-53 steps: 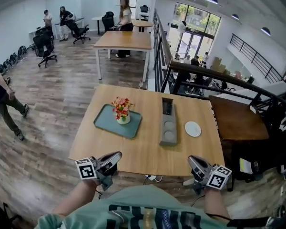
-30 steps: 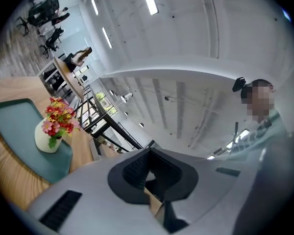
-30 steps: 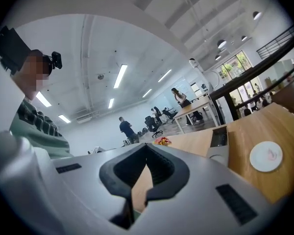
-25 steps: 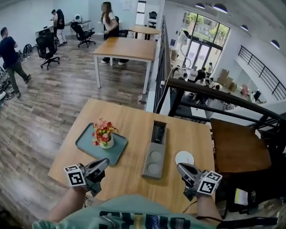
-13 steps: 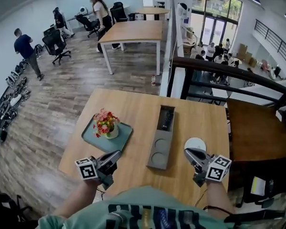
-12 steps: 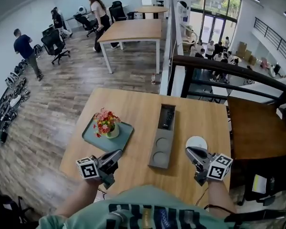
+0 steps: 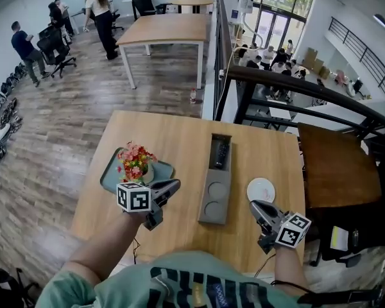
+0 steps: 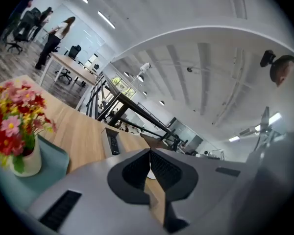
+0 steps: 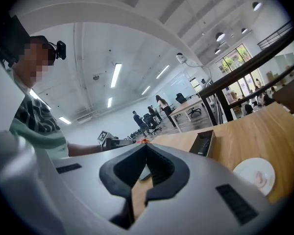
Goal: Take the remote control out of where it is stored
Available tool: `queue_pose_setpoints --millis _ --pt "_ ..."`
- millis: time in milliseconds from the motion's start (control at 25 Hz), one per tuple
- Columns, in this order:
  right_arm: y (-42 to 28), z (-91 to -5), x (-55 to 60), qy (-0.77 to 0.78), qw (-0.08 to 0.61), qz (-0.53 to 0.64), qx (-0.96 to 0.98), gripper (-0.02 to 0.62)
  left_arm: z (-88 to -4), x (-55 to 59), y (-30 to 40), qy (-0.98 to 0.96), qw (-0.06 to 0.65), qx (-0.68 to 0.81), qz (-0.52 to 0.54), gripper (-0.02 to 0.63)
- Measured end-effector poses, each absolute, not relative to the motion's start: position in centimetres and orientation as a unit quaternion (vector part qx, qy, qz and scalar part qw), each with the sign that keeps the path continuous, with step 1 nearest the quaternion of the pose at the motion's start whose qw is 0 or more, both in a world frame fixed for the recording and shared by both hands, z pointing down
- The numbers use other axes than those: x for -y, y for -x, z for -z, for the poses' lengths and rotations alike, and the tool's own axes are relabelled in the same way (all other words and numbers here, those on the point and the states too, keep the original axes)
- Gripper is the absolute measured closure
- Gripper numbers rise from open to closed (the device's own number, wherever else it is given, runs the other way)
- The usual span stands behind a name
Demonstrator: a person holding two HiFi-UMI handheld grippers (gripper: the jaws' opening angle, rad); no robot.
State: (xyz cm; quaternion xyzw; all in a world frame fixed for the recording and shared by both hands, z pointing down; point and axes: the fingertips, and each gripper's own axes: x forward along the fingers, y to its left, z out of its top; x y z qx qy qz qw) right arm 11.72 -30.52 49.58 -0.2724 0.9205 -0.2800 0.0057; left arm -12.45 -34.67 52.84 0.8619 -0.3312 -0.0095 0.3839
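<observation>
The black remote control (image 7: pixel 221 153) lies in the far slot of a long grey organiser (image 7: pixel 215 197) in the middle of the wooden table. It also shows as a dark strip, the remote (image 8: pixel 113 144), in the left gripper view, and the remote (image 9: pixel 206 143) sits inside its box in the right gripper view. My left gripper (image 7: pixel 174 185) hangs above the table just left of the organiser, jaws shut and empty. My right gripper (image 7: pixel 254 206) is near the front edge, right of the organiser, also shut with nothing in it.
A teal tray (image 7: pixel 109 177) carrying a vase of flowers (image 7: pixel 135 162) stands left of the organiser, close under my left gripper. A white round plate (image 7: pixel 261 189) lies just beyond my right gripper. A black railing and a darker table are to the right; people stand far off.
My left gripper has lifted and moved forward and right, from the front edge to beside the organiser. The right gripper has stayed near the front edge. Both stayed shut.
</observation>
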Motion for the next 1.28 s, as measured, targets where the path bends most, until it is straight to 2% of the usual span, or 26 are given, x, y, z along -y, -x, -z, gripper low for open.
queue_pose_setpoints --millis 280,600,840,1000,1280 --pt "-14.4 -50.9 31.1 0.282 0.023 0.286 -0.915 0.590 -54.5 43.0 6.5 -0.867 0.353 0.328 -0.126 0.597" --pt "-19.8 -54.9 30.5 0.311 0.043 0.313 -0.896 0.590 -61.1 53.1 0.6 -0.823 0.365 0.328 -0.285 0.477" --pt "-24.3 -57.6 30.1 0.352 0.054 0.328 -0.875 0.591 -67.4 57.1 -1.9 -0.763 0.372 0.331 -0.411 0.414" --pt "-25.8 -58.8 29.8 0.361 0.059 0.338 -0.867 0.589 -71.7 57.9 -1.9 -0.719 0.388 0.341 -0.464 0.410" --pt "-27.7 -59.7 29.2 0.378 0.069 0.346 -0.856 0.590 -76.2 58.1 -1.7 -0.683 0.364 0.339 -0.535 0.410"
